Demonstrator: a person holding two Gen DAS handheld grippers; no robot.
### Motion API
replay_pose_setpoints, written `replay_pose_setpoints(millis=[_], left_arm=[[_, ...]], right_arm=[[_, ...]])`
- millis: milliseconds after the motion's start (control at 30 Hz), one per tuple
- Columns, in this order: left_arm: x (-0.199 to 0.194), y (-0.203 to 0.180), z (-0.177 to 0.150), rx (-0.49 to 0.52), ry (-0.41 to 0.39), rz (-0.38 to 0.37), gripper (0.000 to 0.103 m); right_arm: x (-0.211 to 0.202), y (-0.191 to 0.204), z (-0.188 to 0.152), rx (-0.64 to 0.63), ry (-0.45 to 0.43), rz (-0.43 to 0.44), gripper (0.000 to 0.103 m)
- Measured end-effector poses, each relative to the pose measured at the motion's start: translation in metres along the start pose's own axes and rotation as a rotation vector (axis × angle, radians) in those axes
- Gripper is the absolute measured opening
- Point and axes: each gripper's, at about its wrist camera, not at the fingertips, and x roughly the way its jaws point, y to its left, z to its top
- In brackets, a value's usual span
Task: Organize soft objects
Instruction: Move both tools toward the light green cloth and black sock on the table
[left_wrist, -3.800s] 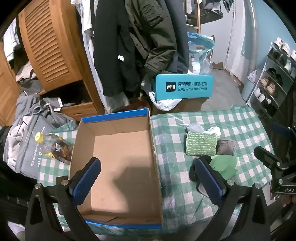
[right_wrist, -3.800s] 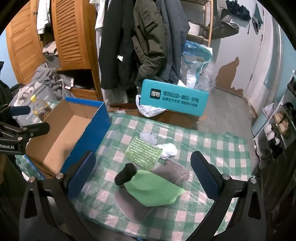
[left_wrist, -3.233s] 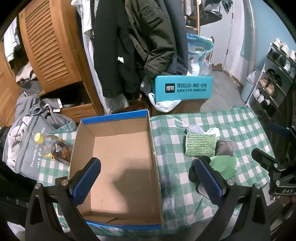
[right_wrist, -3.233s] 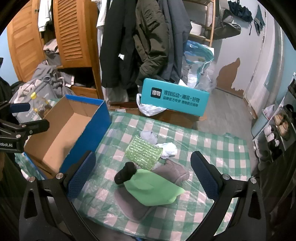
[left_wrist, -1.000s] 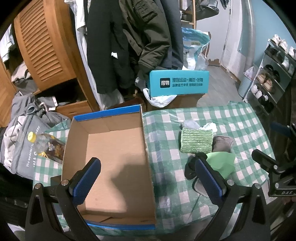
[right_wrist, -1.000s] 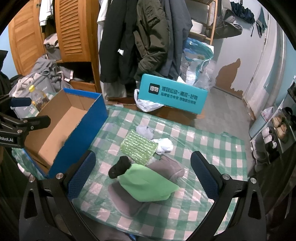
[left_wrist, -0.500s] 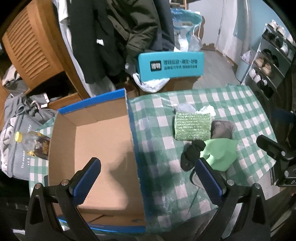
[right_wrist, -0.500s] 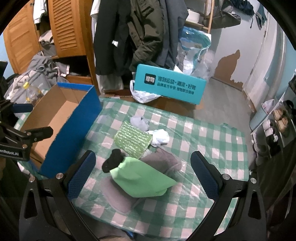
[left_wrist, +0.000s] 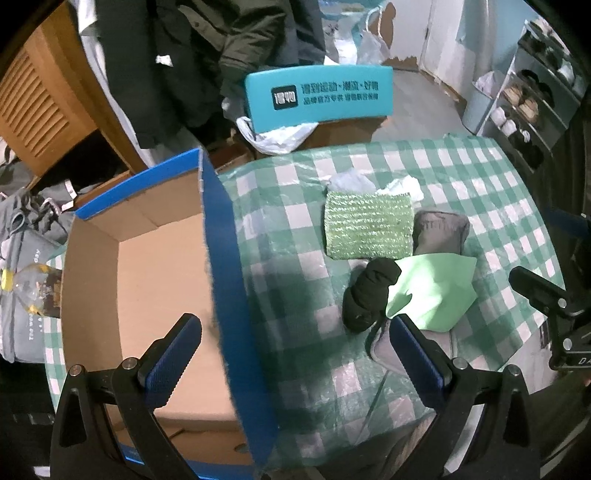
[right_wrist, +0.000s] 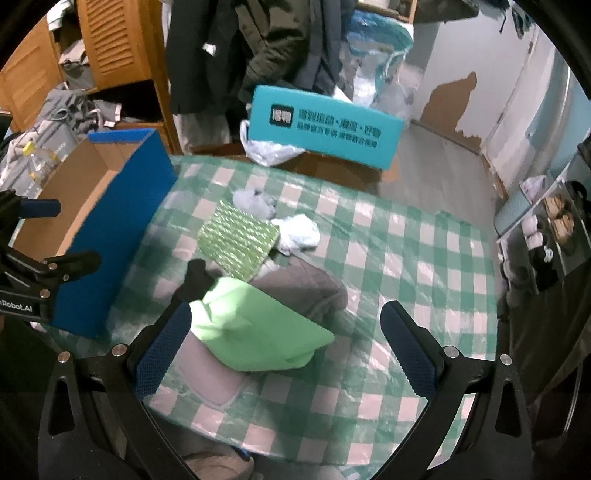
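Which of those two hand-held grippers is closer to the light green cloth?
The right hand-held gripper: the light green cloth lies between its open fingers. The left hand-held gripper straddles the cardboard box wall beside it.

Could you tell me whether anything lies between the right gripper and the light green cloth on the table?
Nothing visible does. The right gripper is open above the light green cloth, which lies on top of the grey garment, uncovered.

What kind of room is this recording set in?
Most likely a lived-in bedroom or entry corner of a home: coats hang by a louvred wardrobe, a shoe rack stands at the right, and a checked tablecloth covers the table.
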Motion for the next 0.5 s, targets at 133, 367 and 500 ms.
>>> replay_pose_setpoints(millis=[133,367,500], left_arm=[[0.011,-0.008,0.002,0.014,0.025,-0.016,0.103],[0.027,-0.017,0.004,0.032,0.062,-0.032,0.103],[0.038,-0.023,0.005,0.046,0.085,-0.029,0.103]], right_arm=[[0.009,0.002,-0.002,-0.008,0.029,0.000,0.101],[0.028,0.003,-0.006,-0.030,0.075,0.008,0.101],[0.038,0.003,-0.010,-0.038,0.100,0.011,0.101]])
